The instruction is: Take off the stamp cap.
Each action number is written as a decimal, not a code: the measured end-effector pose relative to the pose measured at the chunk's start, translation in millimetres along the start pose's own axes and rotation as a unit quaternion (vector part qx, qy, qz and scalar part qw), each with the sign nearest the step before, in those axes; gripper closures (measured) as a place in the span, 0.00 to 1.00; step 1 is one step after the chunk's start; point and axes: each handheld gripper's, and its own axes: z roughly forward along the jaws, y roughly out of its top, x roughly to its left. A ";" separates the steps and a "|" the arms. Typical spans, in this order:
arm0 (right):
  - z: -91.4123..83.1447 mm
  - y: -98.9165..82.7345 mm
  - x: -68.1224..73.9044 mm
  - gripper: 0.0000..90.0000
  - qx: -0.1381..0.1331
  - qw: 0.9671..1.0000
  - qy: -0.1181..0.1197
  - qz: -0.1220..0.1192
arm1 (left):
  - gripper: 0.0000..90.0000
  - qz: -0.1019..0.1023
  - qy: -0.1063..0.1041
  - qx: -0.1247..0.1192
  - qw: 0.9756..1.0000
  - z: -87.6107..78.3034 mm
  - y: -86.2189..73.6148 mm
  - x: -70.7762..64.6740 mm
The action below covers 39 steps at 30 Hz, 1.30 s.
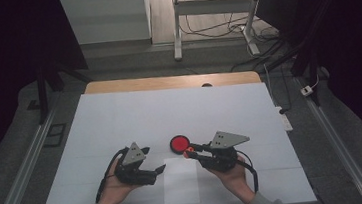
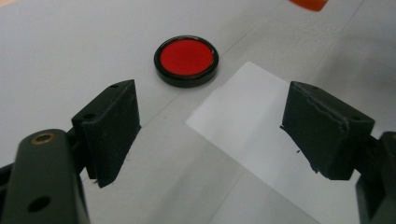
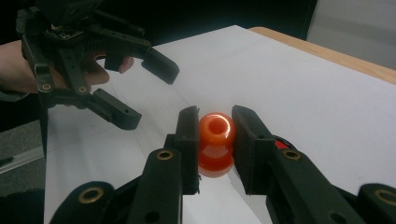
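A small orange spool-shaped piece (image 3: 215, 129) sits between the jaws of my right gripper (image 3: 215, 140), which is shut on it; from above the piece (image 1: 189, 154) shows at the tips of that gripper (image 1: 192, 151). A red disc with a black rim (image 1: 179, 143) lies flat on the table just beyond it, and a sliver of it (image 3: 280, 143) peeks out behind the right jaw. My left gripper (image 1: 154, 159) stands open to the left, with nothing between its jaws. Its own view has the disc (image 2: 187, 60) ahead of the open left gripper (image 2: 215, 126).
A large white sheet (image 1: 120, 118) covers the wooden table (image 1: 167, 81). A brighter white rectangle (image 1: 180, 182) lies on it near the front edge, between the two hands. Beyond the table stand desk legs (image 1: 177, 27) and loose cables on the floor.
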 end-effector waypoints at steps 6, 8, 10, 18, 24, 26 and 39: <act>1.6 -0.6 0.8 0.80 0.001 1.000 -0.002 0.008 | 0.21 0.001 -0.011 -0.002 1.000 1.4 7.5 -2.1; 1.6 0.1 -0.2 0.80 0.002 1.000 -0.005 0.011 | 0.21 -0.001 -0.013 -0.001 1.000 2.1 8.7 -1.2; 2.4 0.9 -1.5 0.80 0.000 1.000 -0.006 0.017 | 0.21 -0.003 -0.016 -0.001 1.000 3.4 9.9 -0.2; 9.6 3.4 -0.3 0.80 0.001 1.000 -0.006 0.016 | 0.21 0.001 -0.023 0.002 1.000 9.5 13.8 -0.5; 12.0 2.6 2.0 0.80 0.002 1.000 0.002 0.009 | 0.22 0.008 -0.026 0.006 1.000 16.0 17.7 -4.3; 12.0 2.9 1.9 0.80 0.000 1.000 0.004 0.007 | 0.22 0.014 -0.029 0.007 0.999 20.1 21.1 -8.0; 10.7 5.7 2.4 0.80 -0.006 1.000 0.006 0.006 | 0.22 0.023 -0.038 0.002 0.999 28.5 32.0 -16.7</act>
